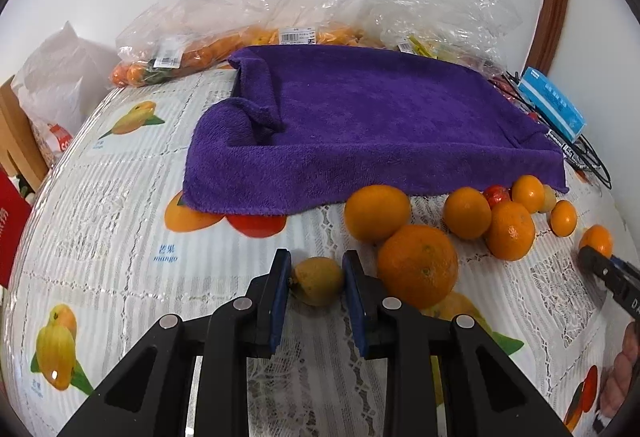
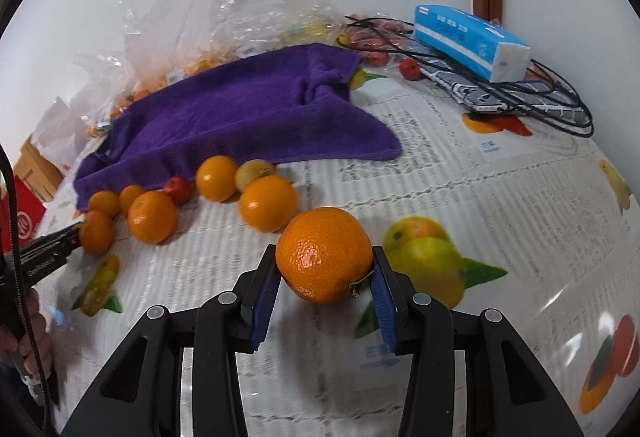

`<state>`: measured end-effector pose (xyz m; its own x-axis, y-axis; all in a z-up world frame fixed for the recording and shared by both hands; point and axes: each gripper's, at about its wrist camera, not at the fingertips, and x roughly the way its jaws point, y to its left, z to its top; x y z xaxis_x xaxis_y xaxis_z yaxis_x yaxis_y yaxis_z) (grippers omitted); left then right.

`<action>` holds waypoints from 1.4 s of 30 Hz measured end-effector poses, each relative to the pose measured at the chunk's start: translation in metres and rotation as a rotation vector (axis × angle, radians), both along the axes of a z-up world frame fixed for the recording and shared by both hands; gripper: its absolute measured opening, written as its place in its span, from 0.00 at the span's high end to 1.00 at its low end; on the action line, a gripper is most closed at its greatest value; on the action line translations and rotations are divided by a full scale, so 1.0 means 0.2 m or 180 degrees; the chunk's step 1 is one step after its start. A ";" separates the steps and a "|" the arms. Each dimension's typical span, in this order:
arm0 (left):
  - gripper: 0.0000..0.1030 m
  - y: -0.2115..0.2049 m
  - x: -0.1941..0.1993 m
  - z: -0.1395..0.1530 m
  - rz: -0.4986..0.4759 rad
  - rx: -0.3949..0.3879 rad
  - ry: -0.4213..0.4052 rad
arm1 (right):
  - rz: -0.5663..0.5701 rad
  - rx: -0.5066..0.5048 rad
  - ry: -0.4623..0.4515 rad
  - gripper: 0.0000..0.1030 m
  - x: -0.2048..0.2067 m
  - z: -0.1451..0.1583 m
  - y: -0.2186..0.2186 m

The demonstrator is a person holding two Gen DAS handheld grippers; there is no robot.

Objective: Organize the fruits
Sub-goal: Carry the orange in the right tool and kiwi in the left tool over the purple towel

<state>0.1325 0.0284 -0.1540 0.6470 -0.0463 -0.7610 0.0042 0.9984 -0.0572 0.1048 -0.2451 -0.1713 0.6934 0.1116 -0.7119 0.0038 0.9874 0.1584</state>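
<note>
My left claw [image 1: 316,279] pinches a small yellowish fruit [image 1: 316,282] on the tablecloth [image 1: 120,237]; loose oranges [image 1: 418,265] just right of it. My right claw [image 2: 325,275] clamps a big orange [image 2: 324,255], purple towel [image 2: 248,109] beyond.

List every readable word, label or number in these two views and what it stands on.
"mango": tablecloth, blue print below Chinese characters.
Barcode labels on the fruit bags: too small to read.
Blue tissue pack: print blurred.
Red package: white marks, cut off.
White bag: red label, cut off.
</note>
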 end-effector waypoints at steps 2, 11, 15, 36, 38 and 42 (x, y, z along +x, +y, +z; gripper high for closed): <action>0.75 0.02 -0.01 0.00 -0.0017 -0.0108 -0.0019 | 0.0048 0.0056 -0.0004 0.58 -0.02 0.00 0.02; 0.75 0.10 -0.09 -0.01 0.0075 -0.0426 -0.0059 | 0.0300 0.0025 -0.0148 0.58 -0.10 0.03 0.12; 0.75 0.10 -0.12 0.00 0.0096 -0.0406 -0.0063 | 0.0310 0.0049 -0.0196 0.58 -0.11 0.04 0.13; 0.76 0.10 -0.02 0.28 0.0249 -0.0425 -0.0394 | 0.0321 -0.0089 -0.0602 0.58 0.09 0.38 0.27; 0.75 0.09 0.01 0.31 0.0256 -0.0381 -0.0437 | 0.0336 -0.0055 -0.0624 0.58 0.12 0.41 0.28; 0.76 0.08 0.09 0.38 0.0278 -0.0337 -0.0524 | 0.0379 -0.0087 -0.0655 0.58 0.20 0.47 0.31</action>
<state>0.1511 0.0450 -0.0784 0.7673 -0.0588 -0.6386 -0.0640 0.9838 -0.1675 0.1452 -0.1826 -0.0778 0.8073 0.1840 -0.5607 -0.1427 0.9828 0.1171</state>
